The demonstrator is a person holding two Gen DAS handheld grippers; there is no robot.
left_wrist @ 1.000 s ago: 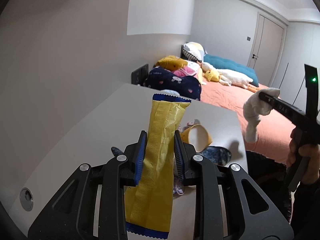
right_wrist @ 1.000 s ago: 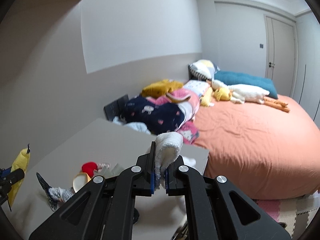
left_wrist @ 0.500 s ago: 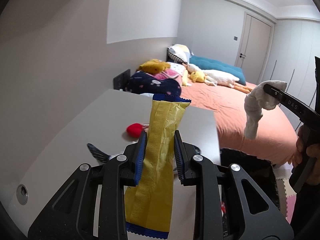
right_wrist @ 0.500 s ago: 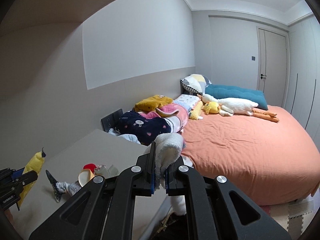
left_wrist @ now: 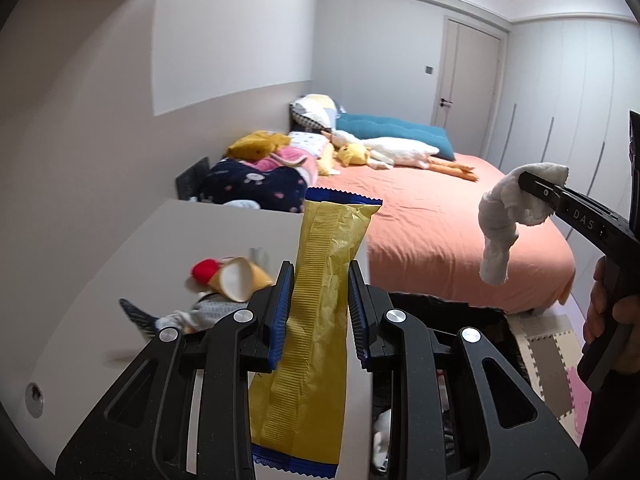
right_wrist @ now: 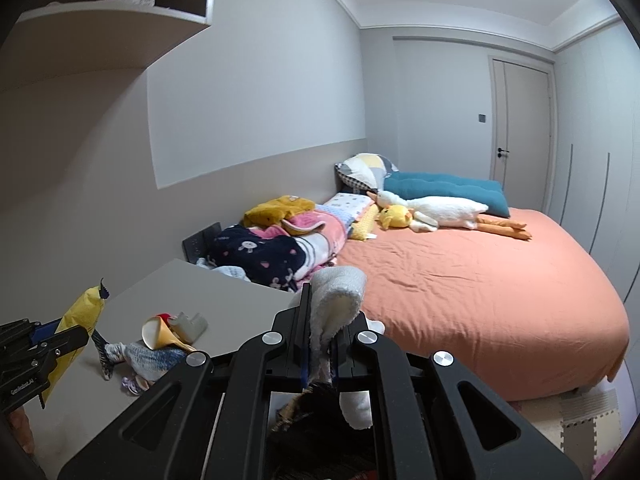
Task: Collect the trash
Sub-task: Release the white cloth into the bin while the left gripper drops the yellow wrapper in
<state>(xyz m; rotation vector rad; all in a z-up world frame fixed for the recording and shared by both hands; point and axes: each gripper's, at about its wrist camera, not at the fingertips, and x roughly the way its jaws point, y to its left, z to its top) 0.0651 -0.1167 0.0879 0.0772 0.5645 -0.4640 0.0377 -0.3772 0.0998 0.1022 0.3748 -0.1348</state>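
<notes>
Left gripper (left_wrist: 318,312) clamps an upright yellow wrapper (left_wrist: 320,320) over the desk's (left_wrist: 120,264) right edge. Right gripper (right_wrist: 320,344) pinches a white tissue wad (right_wrist: 336,300) above black trash bag (left_wrist: 472,316). Cup (left_wrist: 240,284), sock beyond; bed (right_wrist: 480,280) behind.

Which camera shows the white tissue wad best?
The left wrist view: the white tissue wad hangs in full side profile from the right claw. The right wrist view shows it end-on, pinched and partly hidden between that claw's fingers.
</notes>
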